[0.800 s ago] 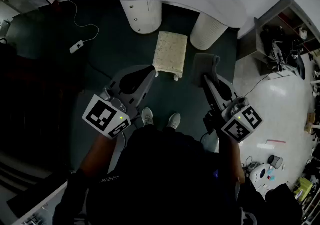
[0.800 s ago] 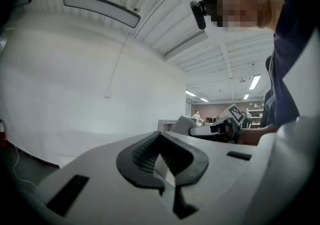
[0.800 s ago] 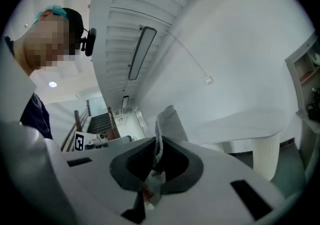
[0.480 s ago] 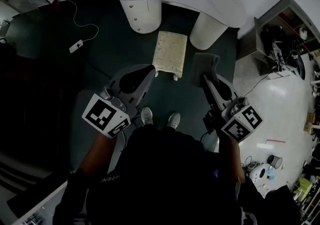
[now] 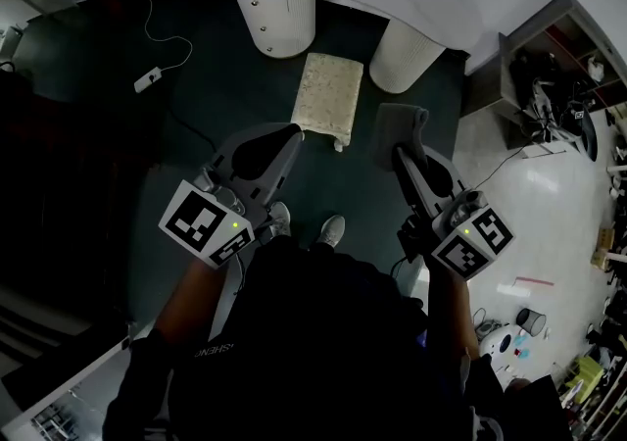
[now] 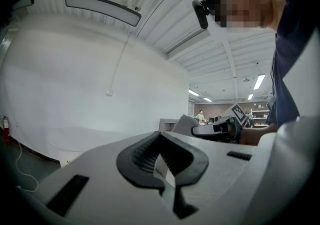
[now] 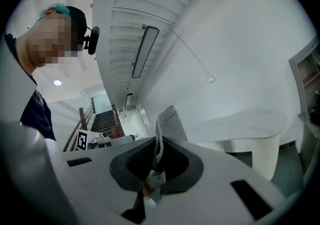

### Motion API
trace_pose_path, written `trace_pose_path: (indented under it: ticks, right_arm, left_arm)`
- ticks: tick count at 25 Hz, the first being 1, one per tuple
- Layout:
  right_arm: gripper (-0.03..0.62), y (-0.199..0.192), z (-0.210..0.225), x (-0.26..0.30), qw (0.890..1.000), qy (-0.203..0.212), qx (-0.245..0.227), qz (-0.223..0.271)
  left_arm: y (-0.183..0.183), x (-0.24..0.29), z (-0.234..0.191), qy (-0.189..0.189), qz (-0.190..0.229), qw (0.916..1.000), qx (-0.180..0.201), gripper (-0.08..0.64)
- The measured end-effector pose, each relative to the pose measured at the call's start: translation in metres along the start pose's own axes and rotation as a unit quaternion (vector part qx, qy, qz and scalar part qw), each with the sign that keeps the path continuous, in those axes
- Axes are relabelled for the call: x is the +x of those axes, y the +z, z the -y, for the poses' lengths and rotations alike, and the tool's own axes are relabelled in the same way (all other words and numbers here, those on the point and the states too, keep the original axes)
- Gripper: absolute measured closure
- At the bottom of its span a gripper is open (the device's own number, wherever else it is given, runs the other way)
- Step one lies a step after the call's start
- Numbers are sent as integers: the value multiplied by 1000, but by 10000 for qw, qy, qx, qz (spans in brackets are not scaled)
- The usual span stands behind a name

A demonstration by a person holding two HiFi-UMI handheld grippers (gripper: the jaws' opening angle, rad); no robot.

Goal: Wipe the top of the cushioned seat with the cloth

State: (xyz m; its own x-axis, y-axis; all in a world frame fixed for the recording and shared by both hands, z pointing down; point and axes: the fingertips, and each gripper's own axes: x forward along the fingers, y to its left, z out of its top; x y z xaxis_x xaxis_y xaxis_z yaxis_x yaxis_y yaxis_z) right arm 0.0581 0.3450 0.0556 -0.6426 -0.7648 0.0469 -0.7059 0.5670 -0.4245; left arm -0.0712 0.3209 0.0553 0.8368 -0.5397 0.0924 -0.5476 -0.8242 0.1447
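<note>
Shoes (image 5: 331, 230) and seat have edged up-frame since half a second ago. The left gripper (image 5: 294, 135), jaws clenched on nothing, hovers at the cushioned seat's (image 5: 328, 94) near-left corner. The right gripper (image 5: 402, 150) clamps the grey cloth (image 5: 402, 125) just right of the seat. Two white ribbed pillars (image 5: 277, 23) stand beyond it, and a power strip (image 5: 144, 83) lies far left.

The head camera is looking steeply down from above the person (image 5: 323, 331), taking in the left gripper (image 5: 291, 138), the right gripper (image 5: 404, 153), the seat (image 5: 328, 91) and the floor (image 5: 196, 86) from well off. Each gripper camera is riding close behind its own jaws and facing up toward the ceiling (image 6: 165, 14). Each gripper view is also showing the opposite gripper; the cloth (image 5: 402, 123) is appearing in the head and right gripper views.
</note>
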Motion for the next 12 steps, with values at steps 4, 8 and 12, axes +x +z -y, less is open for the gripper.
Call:
trace_pose_path:
  ticks: [4, 8, 12]
  right_arm:
    - [558, 2, 6, -18, 9999, 107, -9, -26]
    - [558, 8, 10, -30, 9998, 203, -26, -7]
    - [559, 3, 3, -38, 9997, 235, -15, 5]
  left_arm:
    - [-1, 5, 19, 98, 17, 10000, 5, 552]
    - [3, 11, 32, 179, 16, 9998, 39, 552]
    - [2, 3, 39, 194, 6, 9998, 110, 552]
